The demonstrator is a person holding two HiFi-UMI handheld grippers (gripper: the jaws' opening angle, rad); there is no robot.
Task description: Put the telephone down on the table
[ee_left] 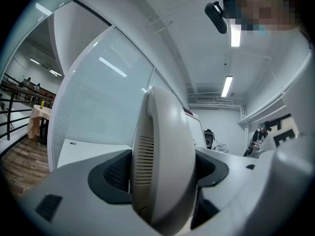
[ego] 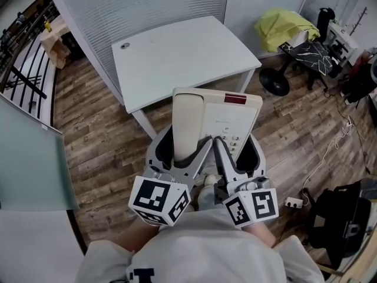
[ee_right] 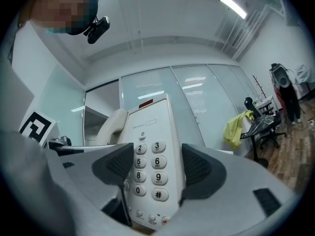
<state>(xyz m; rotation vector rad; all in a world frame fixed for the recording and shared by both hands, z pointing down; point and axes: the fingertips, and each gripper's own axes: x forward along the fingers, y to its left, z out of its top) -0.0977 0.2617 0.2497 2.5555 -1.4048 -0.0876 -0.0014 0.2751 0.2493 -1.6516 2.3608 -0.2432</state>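
Both tools hold a cream telephone [ego: 227, 119] in the air, close in front of the person's body and above the wood floor [ego: 106, 152]. In the head view its far end overlaps the near edge of the white surface [ego: 177, 52], which lies bare beyond it. The telephone does not rest there.

The left tool [ego: 184, 149] is clamped on the handset [ego: 187, 119], which sits in its cradle along the telephone's left side. In the left gripper view the handset's slotted end stands edge-on between the two dark pads [ee_left: 114, 173], both pressed against it.

The right tool [ego: 238, 149] grips the telephone's body on the keypad side. In the right gripper view one pad bears on the body's right edge, and the other covers the first column of number keys [ee_right: 150, 163], with the second and third columns showing between them.

A red strip [ego: 235, 99] marks the telephone's far end. Each tool's marker cube [ego: 159, 200] sits just above the person's white top.

Past the surface's right corner a yellow cloth [ego: 283, 27] lies heaped near a black chair [ego: 309, 55]. A white cable [ego: 330, 152] trails across the floor at right.
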